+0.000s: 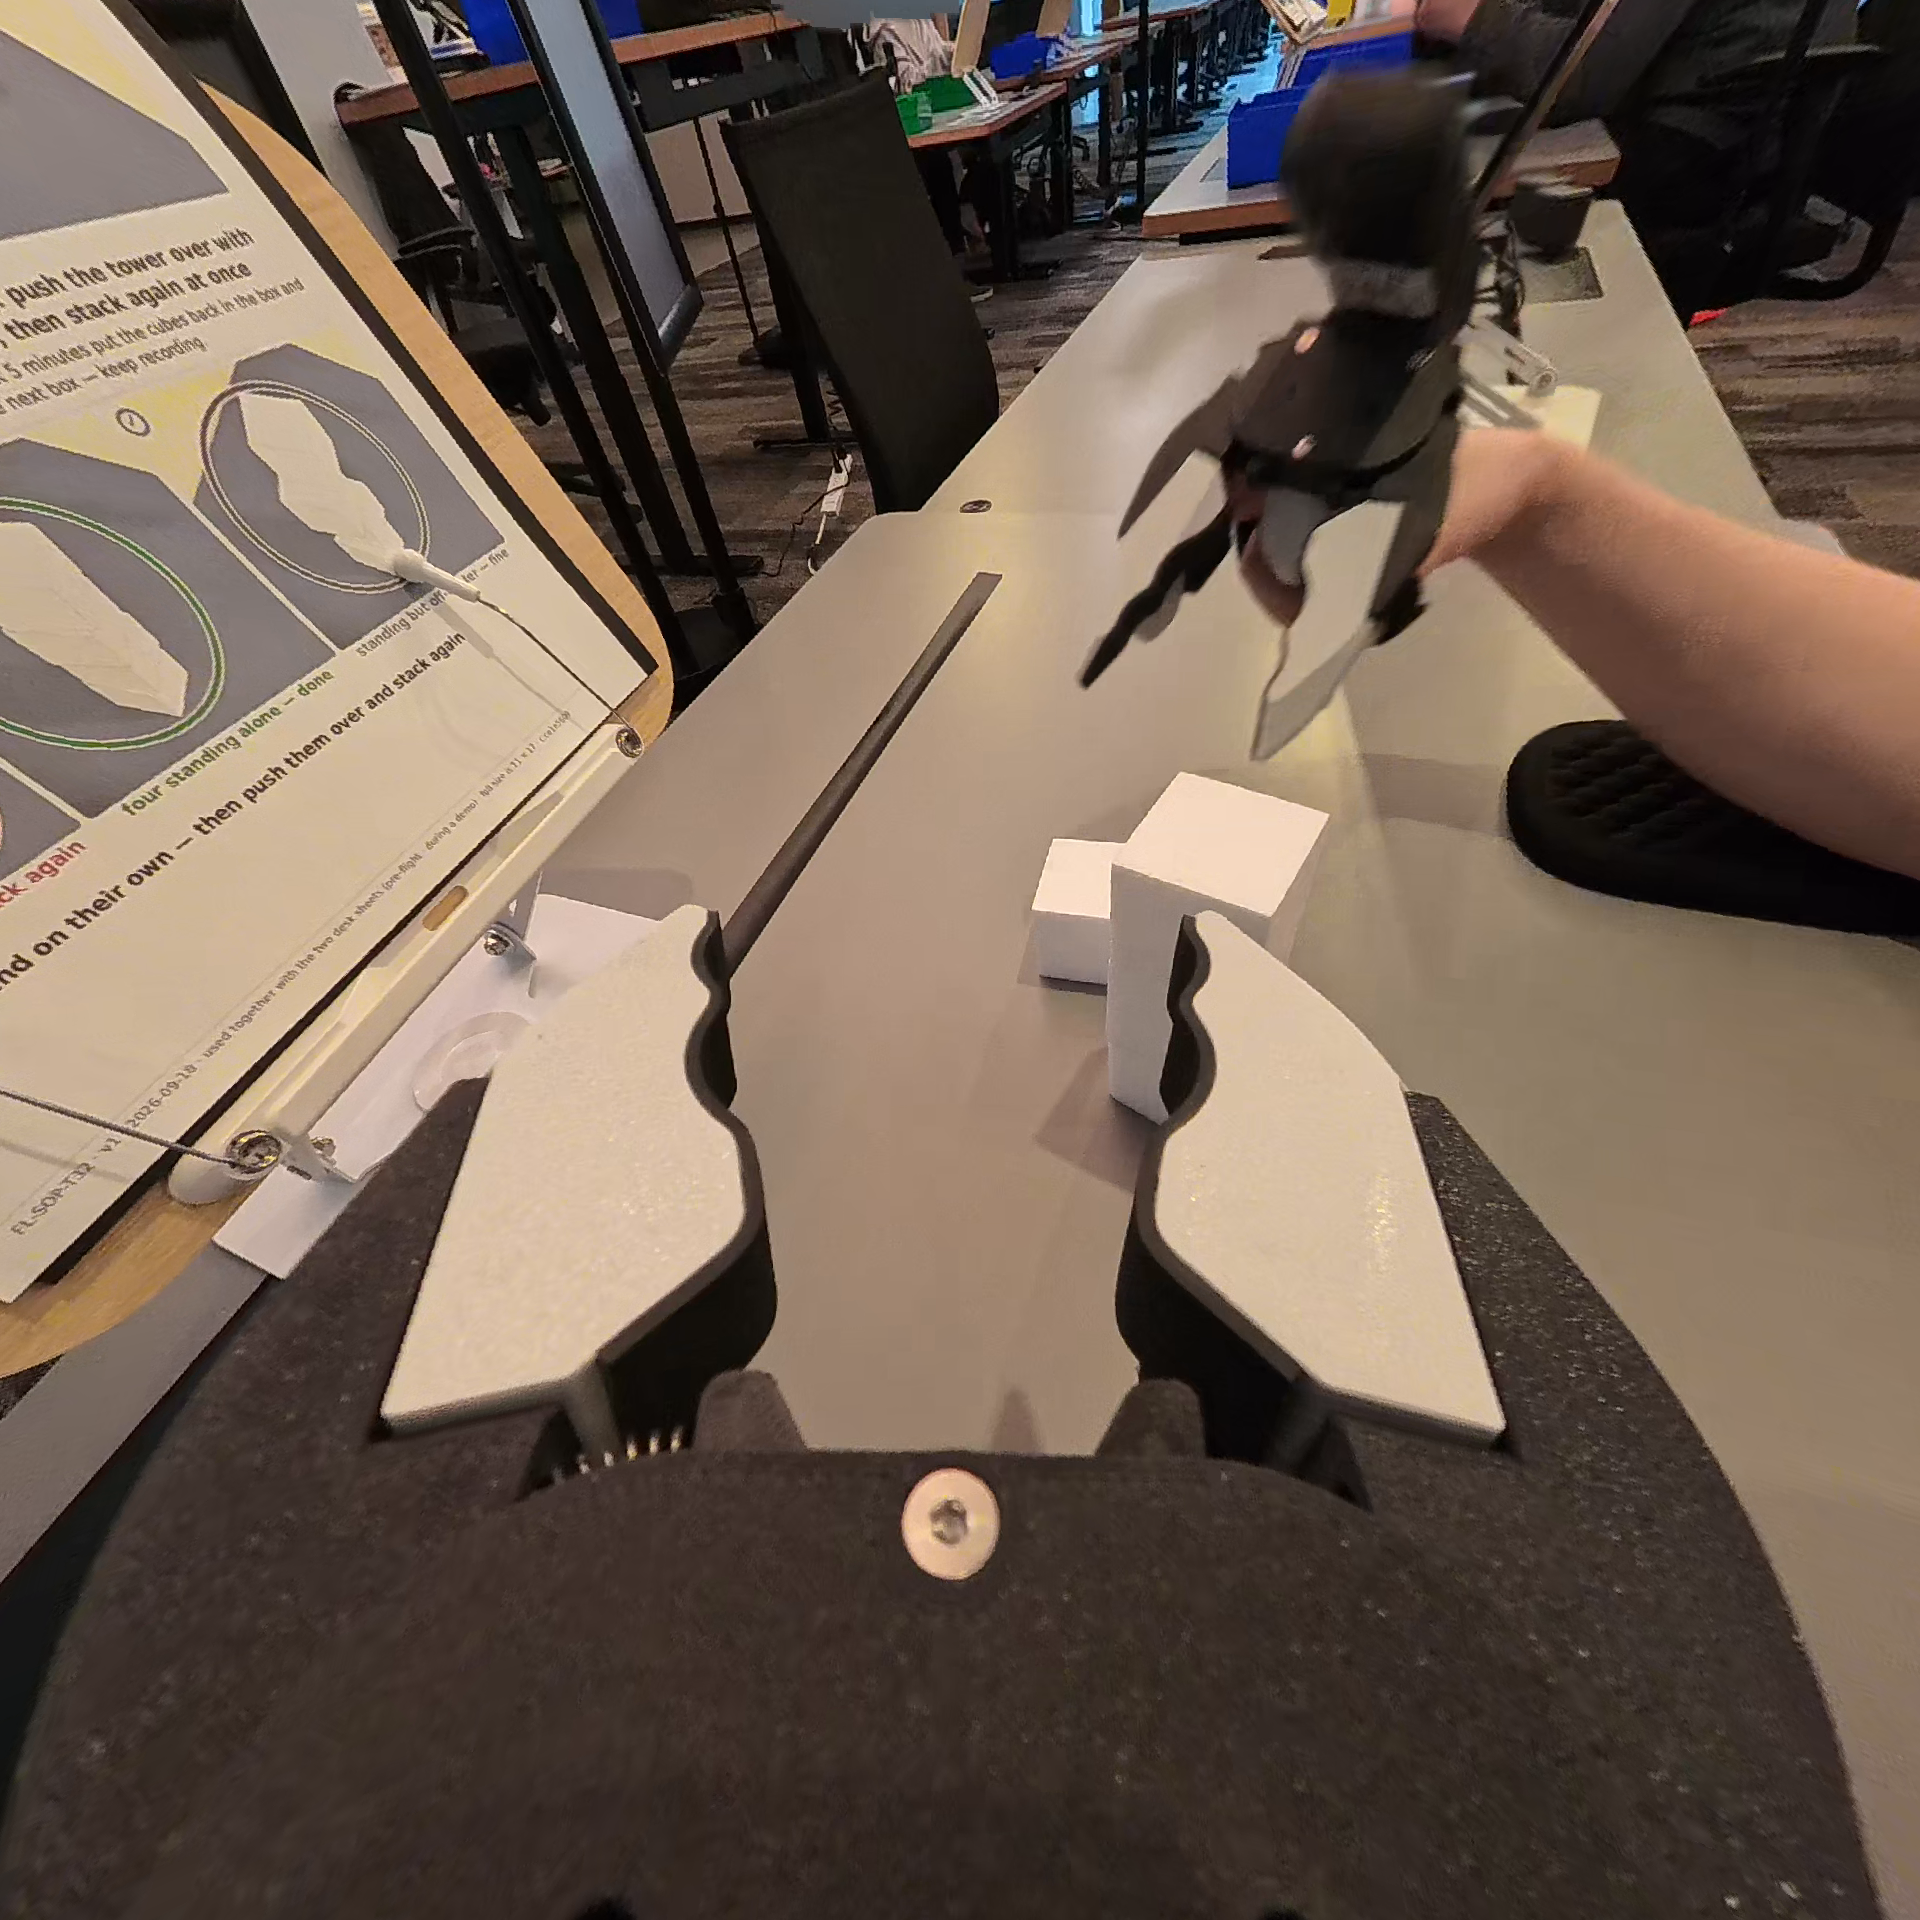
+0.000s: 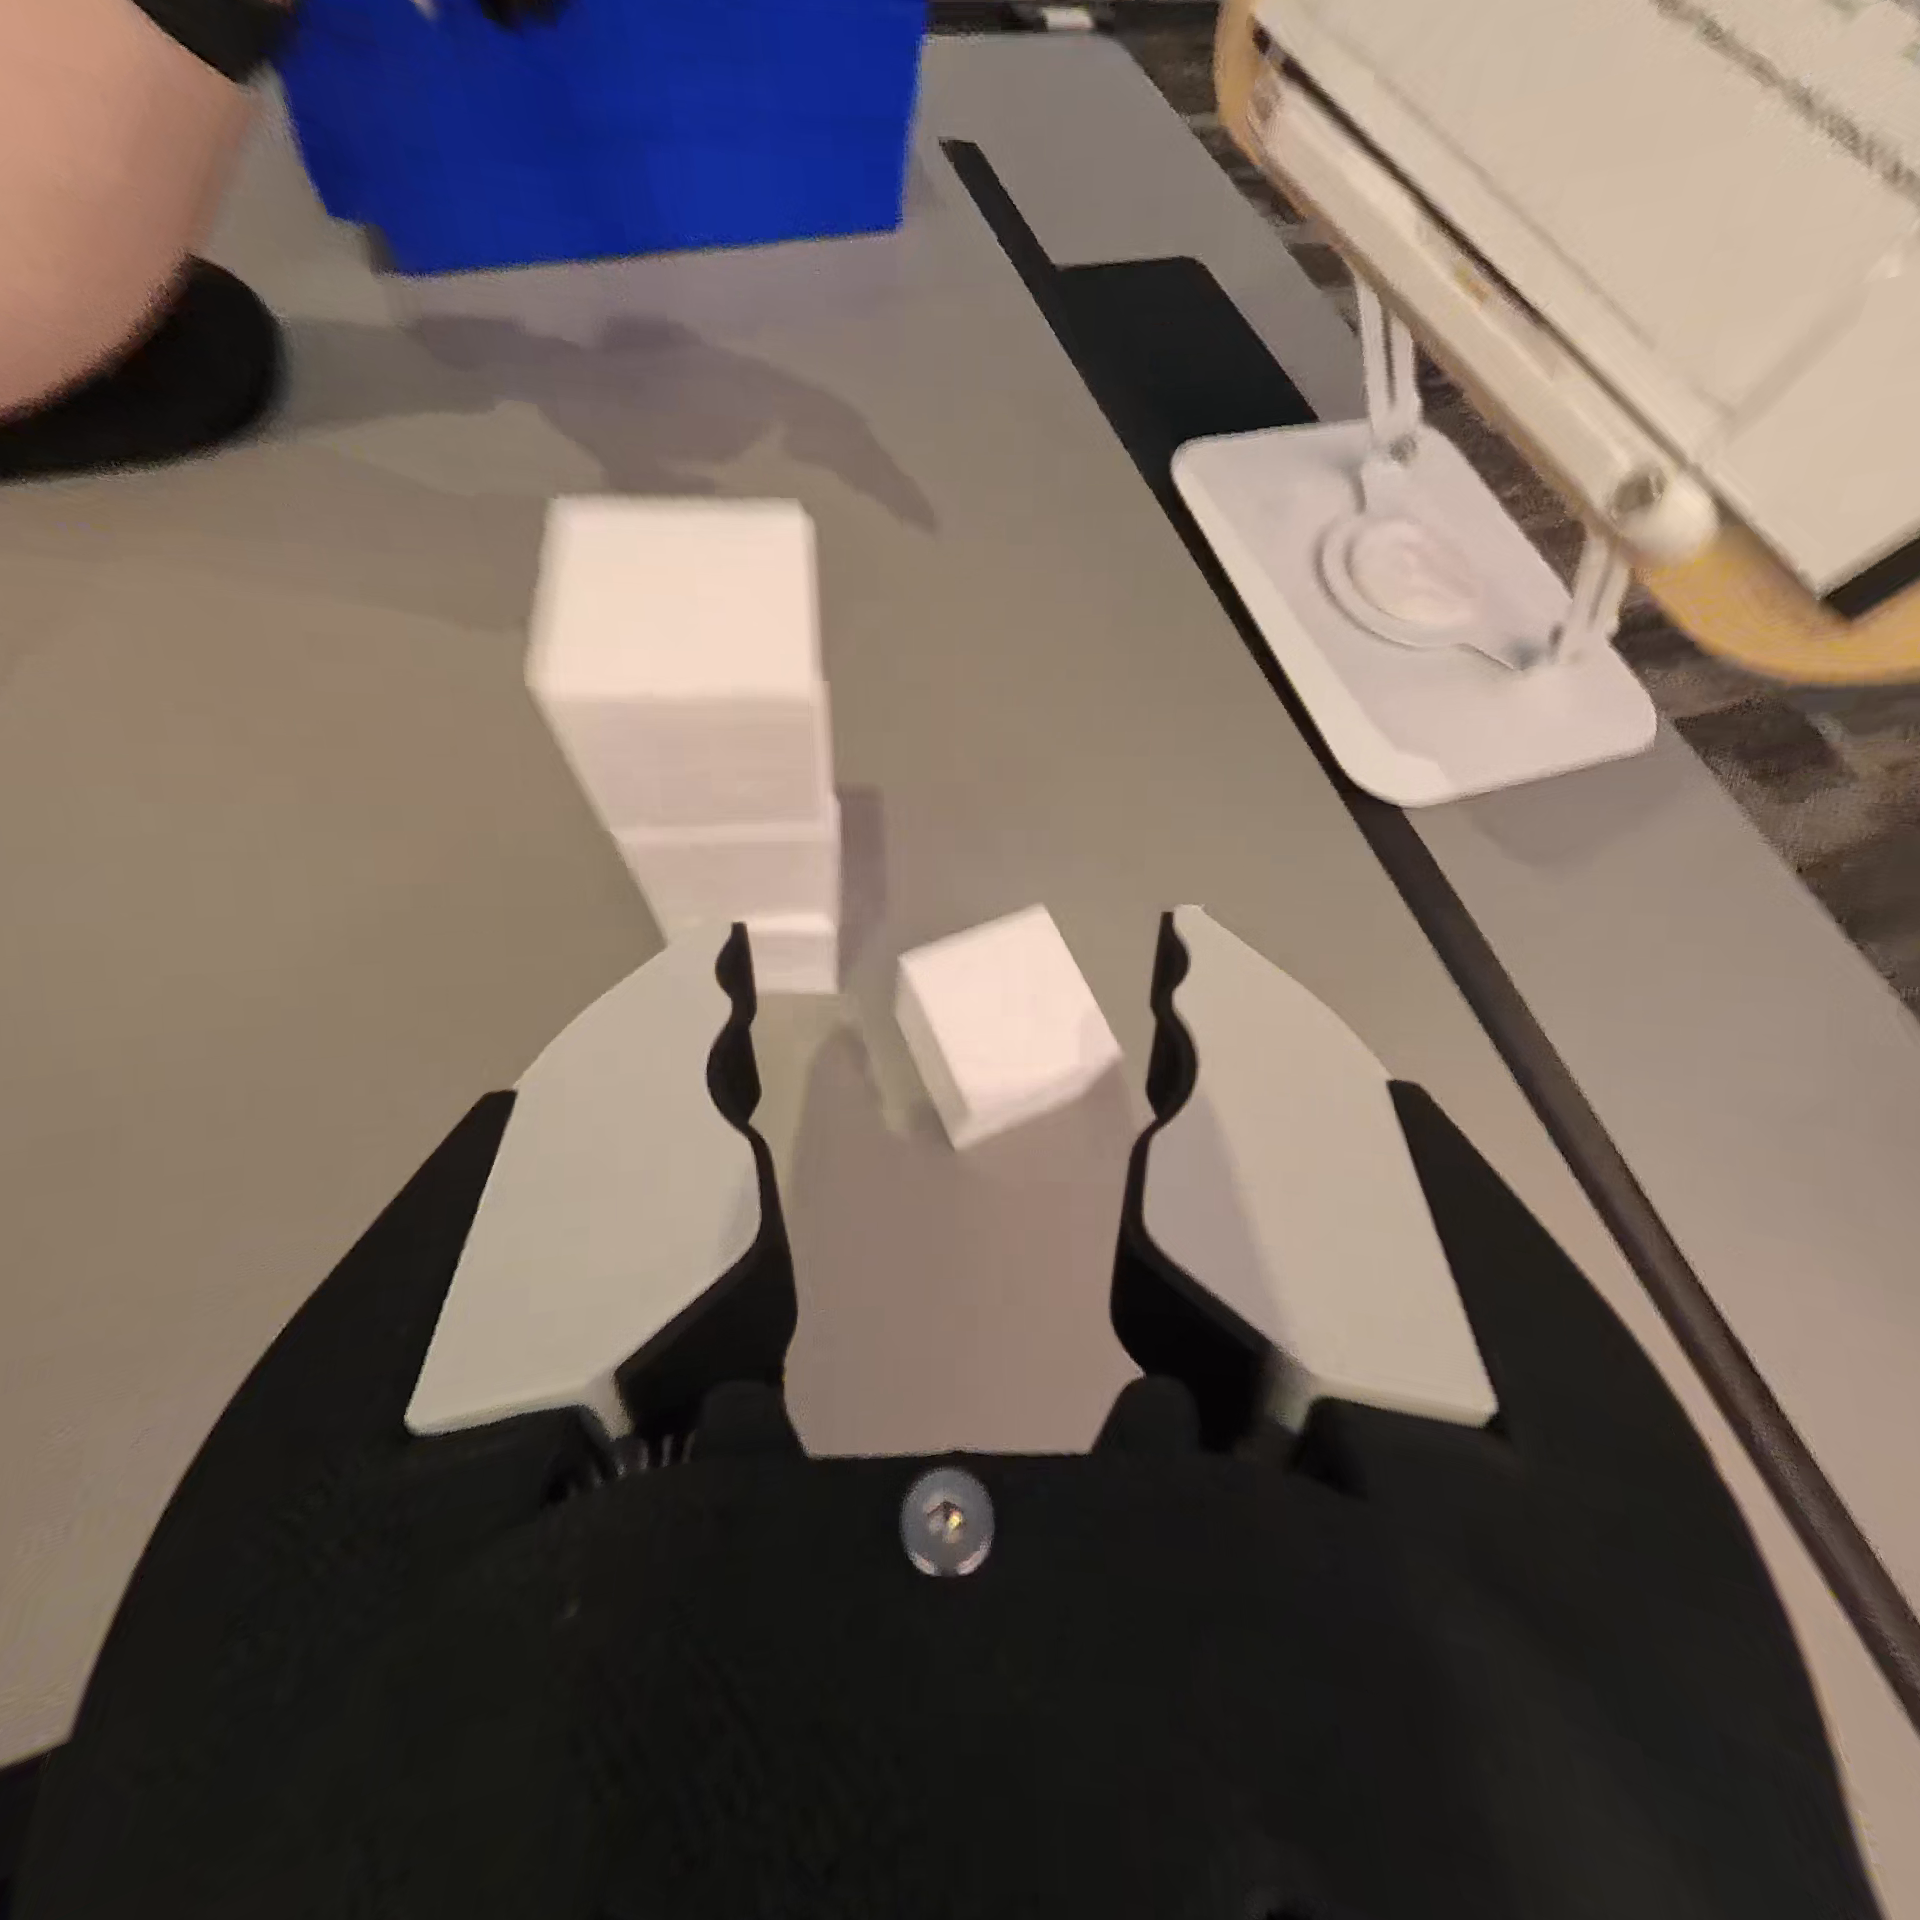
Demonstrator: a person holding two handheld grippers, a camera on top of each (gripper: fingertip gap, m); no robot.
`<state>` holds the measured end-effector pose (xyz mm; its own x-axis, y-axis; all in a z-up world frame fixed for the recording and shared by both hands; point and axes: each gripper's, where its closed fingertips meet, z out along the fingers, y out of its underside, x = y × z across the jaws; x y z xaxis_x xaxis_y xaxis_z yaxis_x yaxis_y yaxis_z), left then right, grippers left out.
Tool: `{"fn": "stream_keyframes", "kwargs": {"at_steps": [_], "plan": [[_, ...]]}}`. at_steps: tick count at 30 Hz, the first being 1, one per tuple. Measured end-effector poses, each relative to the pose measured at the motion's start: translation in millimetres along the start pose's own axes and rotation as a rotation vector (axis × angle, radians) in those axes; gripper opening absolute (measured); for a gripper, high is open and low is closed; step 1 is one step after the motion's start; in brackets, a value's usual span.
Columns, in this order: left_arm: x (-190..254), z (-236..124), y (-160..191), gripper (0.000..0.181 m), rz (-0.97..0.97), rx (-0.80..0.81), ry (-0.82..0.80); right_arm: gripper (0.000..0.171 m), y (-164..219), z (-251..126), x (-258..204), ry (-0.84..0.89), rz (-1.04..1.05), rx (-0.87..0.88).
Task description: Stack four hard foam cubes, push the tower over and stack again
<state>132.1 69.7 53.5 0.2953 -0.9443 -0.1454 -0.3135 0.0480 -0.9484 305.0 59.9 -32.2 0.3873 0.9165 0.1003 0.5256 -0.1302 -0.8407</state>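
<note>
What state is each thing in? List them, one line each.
Tower of cubes: standing upright, three cubes high, on the table.
Loose cube: on the table beside the tower's base, turned askew, not stacked.
Left gripper: open, empty.
Right gripper: open, empty, above the loose cube.
Instruction board: propped tilted on its stand.
Blue bin: resting on the table behind the tower.

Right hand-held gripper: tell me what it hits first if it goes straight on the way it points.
Probably the loose cube, lying between the open right hand-held gripper's fingertips; the tower stands left of that line. Depth is unclear.
</note>
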Motion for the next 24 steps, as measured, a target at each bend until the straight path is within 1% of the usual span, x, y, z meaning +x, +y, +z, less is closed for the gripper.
{"fn": "stream_keyframes", "kwargs": {"at_steps": [2,4,8,12,15,20,24], "plan": [[0.6,-0.1,-0.4,0.081,0.001,0.002,0.003,0.074,27.5,12.0,12.9,-0.034,0.052,0.029],[1.5,0.2,0.0,0.081,0.0,0.0,0.007,0.075,45.0,26.0,16.4,-0.085,0.101,0.049],[1.9,1.5,2.2,0.082,0.003,-0.01,0.008,0.077,70.3,51.3,20.0,-0.076,0.066,-0.045],[1.6,4.3,5.6,0.081,-0.002,-0.021,0.011,0.075,79.3,62.7,23.7,-0.07,0.069,-0.069],[1.7,7.2,9.5,0.082,0.001,-0.038,0.01,0.068,80.6,64.1,19.7,-0.116,0.109,-0.046],[1.1,10.6,14.2,0.082,0.0,-0.056,0.007,0.056,74.6,60.3,18.3,-0.138,0.134,-0.004],[0.4,11.1,16.0,0.082,-0.001,-0.061,0.004,0.056,74.6,56.2,18.1,-0.141,0.143,-0.008]]}}
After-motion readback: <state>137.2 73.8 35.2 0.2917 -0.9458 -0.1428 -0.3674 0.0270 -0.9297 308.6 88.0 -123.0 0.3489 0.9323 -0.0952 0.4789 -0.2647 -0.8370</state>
